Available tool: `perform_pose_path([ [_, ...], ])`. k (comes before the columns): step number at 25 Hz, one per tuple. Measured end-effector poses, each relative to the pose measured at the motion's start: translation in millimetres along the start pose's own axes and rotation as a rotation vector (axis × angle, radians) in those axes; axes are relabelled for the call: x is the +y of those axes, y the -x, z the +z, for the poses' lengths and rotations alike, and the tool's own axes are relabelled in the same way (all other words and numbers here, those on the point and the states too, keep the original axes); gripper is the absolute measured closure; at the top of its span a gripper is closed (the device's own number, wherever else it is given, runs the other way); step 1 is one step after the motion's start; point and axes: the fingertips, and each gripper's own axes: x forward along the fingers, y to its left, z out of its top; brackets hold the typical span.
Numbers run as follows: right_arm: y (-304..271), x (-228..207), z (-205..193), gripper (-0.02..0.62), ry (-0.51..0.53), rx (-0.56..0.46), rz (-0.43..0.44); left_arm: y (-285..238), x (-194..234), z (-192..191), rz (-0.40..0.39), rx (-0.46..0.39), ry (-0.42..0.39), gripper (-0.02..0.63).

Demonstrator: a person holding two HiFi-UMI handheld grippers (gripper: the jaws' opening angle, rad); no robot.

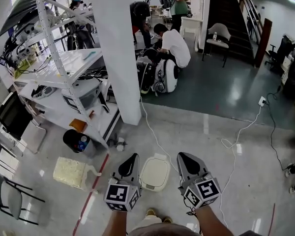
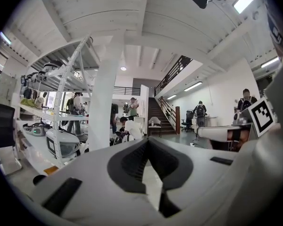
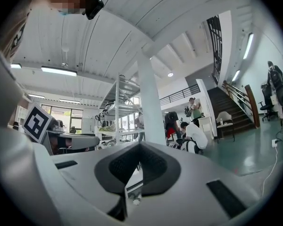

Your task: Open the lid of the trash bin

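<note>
- the left gripper [image 1: 132, 157] has its jaws closed tip to tip with nothing between them; its own view shows the dark pads [image 2: 132, 161] meeting at the front.
- the right gripper [image 1: 181, 156] is the same: jaws together and empty, pads [image 3: 158, 166] touching at the tip.
- the trash bin [image 1: 155, 173] stands on the grey floor [image 1: 206, 146] between the two grippers, with its white lid down.
- neither gripper touches the bin; both are held above it, one on each side.
- a white cable [image 1: 152, 132] runs along the floor from the pillar [image 1: 120, 48] past the bin.
- a black bucket [image 1: 73, 140] sits to the left, by the shelf rack [image 1: 64, 68].
</note>
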Motion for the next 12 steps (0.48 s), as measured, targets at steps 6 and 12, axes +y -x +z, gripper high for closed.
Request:
perform_pose_path([
  [6,-12.1,0.0,-7.2,0.568,0.003,0.017,0.024,-15.5,0.5,-11.5,-0.032,0.028,-0.006,0.604],
  [12,-18.6,-5.9,-21.9,0.568,0.002,0.034,0.029,-29.1,-1.0,-30.4,-0.053,0.048,0.004,0.604],
])
